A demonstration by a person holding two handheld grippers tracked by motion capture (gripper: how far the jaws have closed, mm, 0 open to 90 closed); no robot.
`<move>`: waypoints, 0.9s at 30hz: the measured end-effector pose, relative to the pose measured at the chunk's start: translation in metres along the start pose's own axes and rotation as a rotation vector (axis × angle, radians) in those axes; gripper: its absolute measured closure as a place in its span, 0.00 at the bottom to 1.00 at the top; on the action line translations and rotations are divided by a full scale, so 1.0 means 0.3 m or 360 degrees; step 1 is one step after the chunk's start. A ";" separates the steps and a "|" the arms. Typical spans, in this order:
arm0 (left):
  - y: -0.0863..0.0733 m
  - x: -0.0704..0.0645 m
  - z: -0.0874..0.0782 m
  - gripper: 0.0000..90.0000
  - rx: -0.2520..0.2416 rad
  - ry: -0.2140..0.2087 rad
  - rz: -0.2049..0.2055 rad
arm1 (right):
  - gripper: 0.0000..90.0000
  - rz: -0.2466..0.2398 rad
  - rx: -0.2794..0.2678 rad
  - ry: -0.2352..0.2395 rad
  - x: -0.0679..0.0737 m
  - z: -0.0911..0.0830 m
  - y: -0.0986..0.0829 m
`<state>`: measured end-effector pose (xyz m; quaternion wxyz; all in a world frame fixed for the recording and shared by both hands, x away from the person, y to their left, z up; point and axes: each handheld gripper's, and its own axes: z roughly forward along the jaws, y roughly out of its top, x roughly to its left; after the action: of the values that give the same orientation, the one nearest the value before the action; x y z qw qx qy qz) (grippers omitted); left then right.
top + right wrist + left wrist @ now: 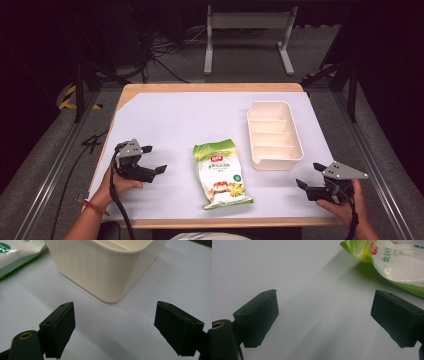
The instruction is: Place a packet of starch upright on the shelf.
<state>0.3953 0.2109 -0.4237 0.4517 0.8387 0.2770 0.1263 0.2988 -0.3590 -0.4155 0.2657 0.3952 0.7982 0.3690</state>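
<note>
Evidently nothing is begun: both tools wait with jaws spread and empty.

Left gripper (150,160) sits at eight o'clock on the table (165,107), right gripper (311,177) at four o'clock. Snack bag (220,172) lies flat at six o'clock, untouched; divided cream tray (295,142) stands at two o'clock, its compartments vacant. Any packing looks wholly ahead.

The snack bag (222,173) is laid flat on the table (165,115) between the left gripper (154,159) and the right gripper (311,175). The divided tray (273,134) is set ahead of the right gripper, just beside the bag's far corner.
</note>
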 end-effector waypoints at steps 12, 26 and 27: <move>0.178 0.008 0.132 0.20 0.0024 -0.0218 0.0078 | 0.18 0.0009 0.0082 -0.0040 0.078 0.034 0.020; 0.308 -0.023 0.350 0.17 0.0219 -0.0423 0.0169 | 0.18 -0.0042 0.0088 0.0001 0.082 0.038 -0.017; 0.310 -0.024 0.360 0.16 0.0226 -0.0432 0.0168 | 0.18 -0.0039 0.0090 0.0008 0.083 0.041 -0.017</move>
<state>0.4720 0.0917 -0.4070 0.4172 0.8912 0.1773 0.0154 0.2915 -0.3358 -0.4302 0.2568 0.3916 0.8138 0.3440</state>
